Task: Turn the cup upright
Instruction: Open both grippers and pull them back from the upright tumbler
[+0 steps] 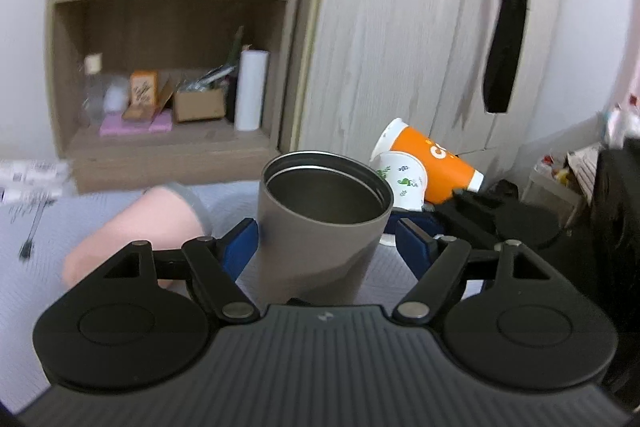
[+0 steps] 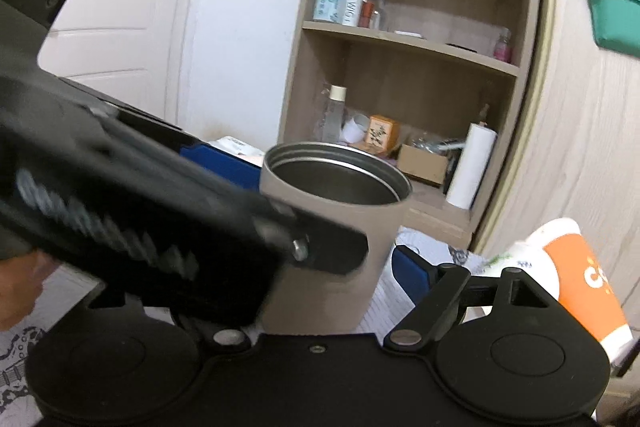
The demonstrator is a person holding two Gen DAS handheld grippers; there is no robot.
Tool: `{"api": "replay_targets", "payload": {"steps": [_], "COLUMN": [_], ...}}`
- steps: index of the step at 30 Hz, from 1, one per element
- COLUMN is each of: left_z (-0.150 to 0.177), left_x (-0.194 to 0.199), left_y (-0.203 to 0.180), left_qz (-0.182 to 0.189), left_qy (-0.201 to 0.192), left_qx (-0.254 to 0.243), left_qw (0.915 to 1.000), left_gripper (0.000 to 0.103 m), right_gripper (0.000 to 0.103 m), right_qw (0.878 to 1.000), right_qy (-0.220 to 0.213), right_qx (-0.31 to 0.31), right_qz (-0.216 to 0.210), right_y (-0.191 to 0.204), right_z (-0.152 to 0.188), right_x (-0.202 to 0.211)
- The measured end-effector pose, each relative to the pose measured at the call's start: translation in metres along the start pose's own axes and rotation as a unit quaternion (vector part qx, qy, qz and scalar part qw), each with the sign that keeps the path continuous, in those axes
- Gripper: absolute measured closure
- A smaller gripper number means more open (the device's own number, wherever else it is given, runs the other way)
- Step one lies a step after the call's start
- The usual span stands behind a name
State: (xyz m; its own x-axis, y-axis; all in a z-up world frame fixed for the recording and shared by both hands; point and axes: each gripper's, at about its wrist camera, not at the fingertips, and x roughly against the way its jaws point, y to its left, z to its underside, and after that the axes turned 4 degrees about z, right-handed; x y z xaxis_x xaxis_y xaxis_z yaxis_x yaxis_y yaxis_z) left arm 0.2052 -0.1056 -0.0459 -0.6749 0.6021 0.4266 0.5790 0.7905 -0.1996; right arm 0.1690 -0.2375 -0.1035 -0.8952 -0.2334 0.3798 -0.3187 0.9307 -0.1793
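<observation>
A grey metal cup (image 1: 320, 227) stands upright with its open mouth up, between the blue pads of my left gripper (image 1: 326, 243). The left pad touches its side; the right pad stands slightly off it, so the left gripper is open around the cup. In the right wrist view the same cup (image 2: 332, 227) sits between the pads of my right gripper (image 2: 320, 219), also open. The left gripper's black body crosses that view and hides the right gripper's left finger.
An orange paper cup (image 1: 432, 159) lies tilted over a white leaf-print cup (image 1: 400, 183) right behind the grey cup; both show at the right edge of the right wrist view (image 2: 580, 275). A wooden shelf unit (image 1: 168, 67) with bottles and boxes stands behind. A person's knee (image 1: 140, 227) is at left.
</observation>
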Motion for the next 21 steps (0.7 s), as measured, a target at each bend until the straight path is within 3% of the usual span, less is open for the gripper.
{"api": "replay_targets", "payload": {"steps": [9, 13, 21], "left_z": [0.007, 0.013, 0.031], "left_x": [0.056, 0.081, 0.14], "left_y": [-0.001, -0.001, -0.012], "left_qz": [-0.02, -0.057, -0.129], "left_qy": [-0.01, -0.017, -0.039], "left_qx": [0.06, 0.079, 0.068], "left_qw": [0.9979, 0.9951, 0.9886], "left_gripper": [0.023, 0.023, 0.023], "right_gripper": [0.018, 0.018, 0.018], "right_qw": [0.999, 0.999, 0.998], "right_qy": [-0.006, -0.011, -0.028], "right_qx": [-0.042, -0.041, -0.05], "right_qz": [-0.007, 0.007, 0.037], "right_y": [0.002, 0.011, 0.025], "right_z": [0.009, 0.005, -0.002], "right_x": [0.037, 0.058, 0.107]}}
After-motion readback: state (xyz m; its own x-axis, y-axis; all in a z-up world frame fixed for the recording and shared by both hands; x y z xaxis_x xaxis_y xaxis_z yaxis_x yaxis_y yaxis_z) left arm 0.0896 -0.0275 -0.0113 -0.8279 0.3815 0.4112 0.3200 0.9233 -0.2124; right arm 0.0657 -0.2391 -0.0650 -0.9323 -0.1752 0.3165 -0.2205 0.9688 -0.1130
